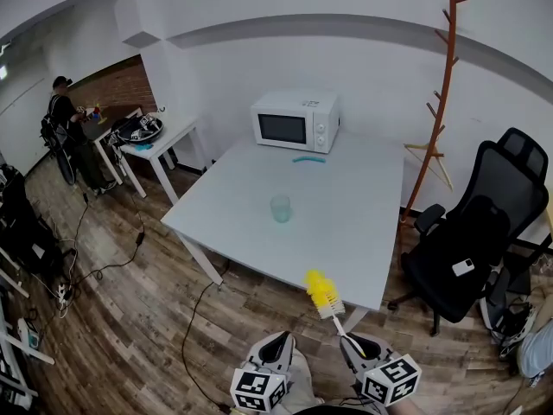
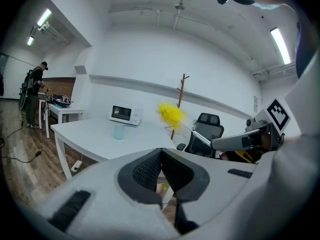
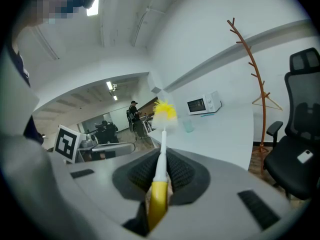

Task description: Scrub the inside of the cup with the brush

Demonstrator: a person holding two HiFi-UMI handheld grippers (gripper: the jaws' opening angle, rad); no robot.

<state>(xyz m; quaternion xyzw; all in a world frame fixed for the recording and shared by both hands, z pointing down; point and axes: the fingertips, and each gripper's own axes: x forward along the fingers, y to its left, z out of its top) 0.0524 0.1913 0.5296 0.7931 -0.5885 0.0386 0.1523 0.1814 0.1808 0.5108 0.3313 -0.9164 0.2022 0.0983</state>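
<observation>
A translucent pale-green cup (image 1: 281, 207) stands upright near the middle of the white table (image 1: 363, 232); it also shows as the cup (image 2: 119, 131) and the cup (image 3: 188, 126) in the gripper views. My right gripper (image 1: 352, 346) is shut on the yellow-handled brush (image 3: 161, 159), whose yellow and white bristle head (image 1: 322, 291) sticks up over the table's near edge. My left gripper (image 1: 275, 347) is beside it, shut and empty, its jaws touching. Both grippers are well short of the cup.
A white microwave (image 1: 295, 120) stands at the table's far edge with a small teal object (image 1: 308, 158) before it. A black office chair (image 1: 471, 240) and a wooden coat stand (image 1: 439, 102) are at the right. At far left a person (image 1: 67, 132) stands by a small white table (image 1: 160, 141).
</observation>
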